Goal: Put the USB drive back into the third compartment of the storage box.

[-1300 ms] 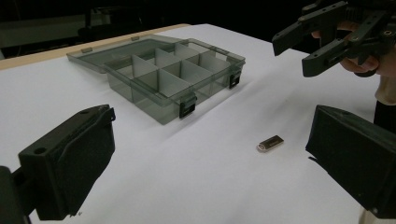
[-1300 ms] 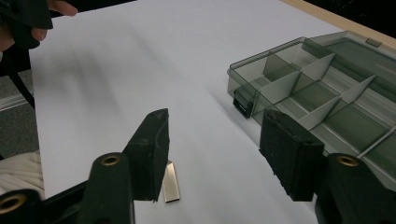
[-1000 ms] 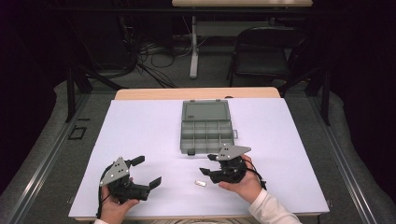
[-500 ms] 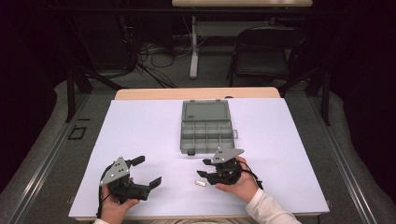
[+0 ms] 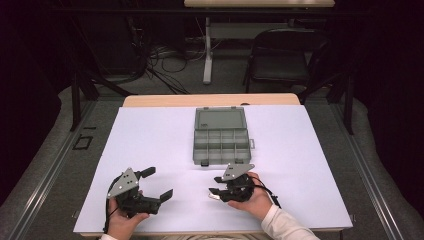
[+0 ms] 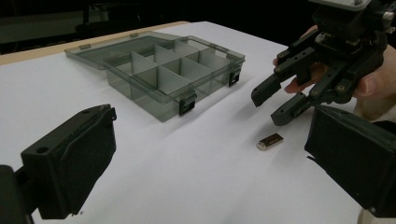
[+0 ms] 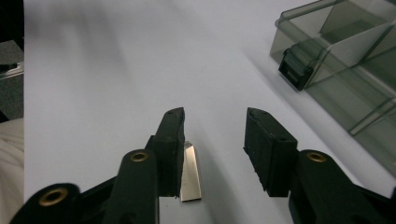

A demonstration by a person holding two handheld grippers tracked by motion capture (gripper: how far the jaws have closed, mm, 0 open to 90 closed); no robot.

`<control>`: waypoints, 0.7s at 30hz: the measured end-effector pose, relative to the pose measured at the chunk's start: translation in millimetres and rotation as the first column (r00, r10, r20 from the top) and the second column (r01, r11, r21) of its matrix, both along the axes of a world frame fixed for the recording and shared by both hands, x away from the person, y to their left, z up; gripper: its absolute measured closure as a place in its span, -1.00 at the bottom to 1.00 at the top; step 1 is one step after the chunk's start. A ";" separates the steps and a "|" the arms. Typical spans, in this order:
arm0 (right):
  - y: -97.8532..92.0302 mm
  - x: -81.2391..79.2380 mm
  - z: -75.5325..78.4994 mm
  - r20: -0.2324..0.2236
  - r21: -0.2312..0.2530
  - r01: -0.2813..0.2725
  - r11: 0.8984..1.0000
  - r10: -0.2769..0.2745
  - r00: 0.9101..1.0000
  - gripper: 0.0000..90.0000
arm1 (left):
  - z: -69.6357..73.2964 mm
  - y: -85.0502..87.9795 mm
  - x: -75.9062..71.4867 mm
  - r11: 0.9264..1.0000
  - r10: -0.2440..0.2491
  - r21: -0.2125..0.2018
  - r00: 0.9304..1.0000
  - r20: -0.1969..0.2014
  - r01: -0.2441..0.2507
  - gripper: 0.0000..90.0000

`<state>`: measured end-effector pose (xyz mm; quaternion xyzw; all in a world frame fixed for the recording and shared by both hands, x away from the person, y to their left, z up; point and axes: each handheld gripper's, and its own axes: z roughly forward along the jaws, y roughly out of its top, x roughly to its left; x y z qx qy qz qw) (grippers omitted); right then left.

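A small, flat, shiny metal piece (image 7: 190, 172) is seen on the white sheet (image 5: 150, 145), between the closing, still parted right gripper (image 7: 212, 149), perhaps touching one pad. The left gripper (image 5: 156, 184) is held agape.

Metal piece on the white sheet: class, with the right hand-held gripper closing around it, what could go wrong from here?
1. The metal piece lies flat against one jaw of the right hand-held gripper, off centre, with the other jaw apart; the jaws, just closing, may push it aside.
2. It is thin and flat on the sheet, so the pads might slip over it.
3. The open box sits close; a swing could bump it.
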<state>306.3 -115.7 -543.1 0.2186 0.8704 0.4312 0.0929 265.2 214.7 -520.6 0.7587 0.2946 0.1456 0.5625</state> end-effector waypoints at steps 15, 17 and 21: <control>4.7 -3.7 -14.1 -0.038 -0.035 -0.048 0.998 0.047 0.998 0.52 | -0.2 0.1 -0.1 1.000 0.006 0.000 1.000 0.000 -0.006 -0.95; 4.7 -3.8 -15.1 -0.039 -0.035 -0.052 0.998 0.051 0.998 0.55 | 0.0 0.4 0.0 1.000 0.003 0.002 1.000 -0.002 -0.003 -0.95; 5.4 -4.8 -16.6 -0.043 -0.038 -0.059 0.998 0.058 0.997 0.61 | 0.0 0.5 0.2 1.000 0.003 0.003 1.000 -0.001 -0.003 -0.95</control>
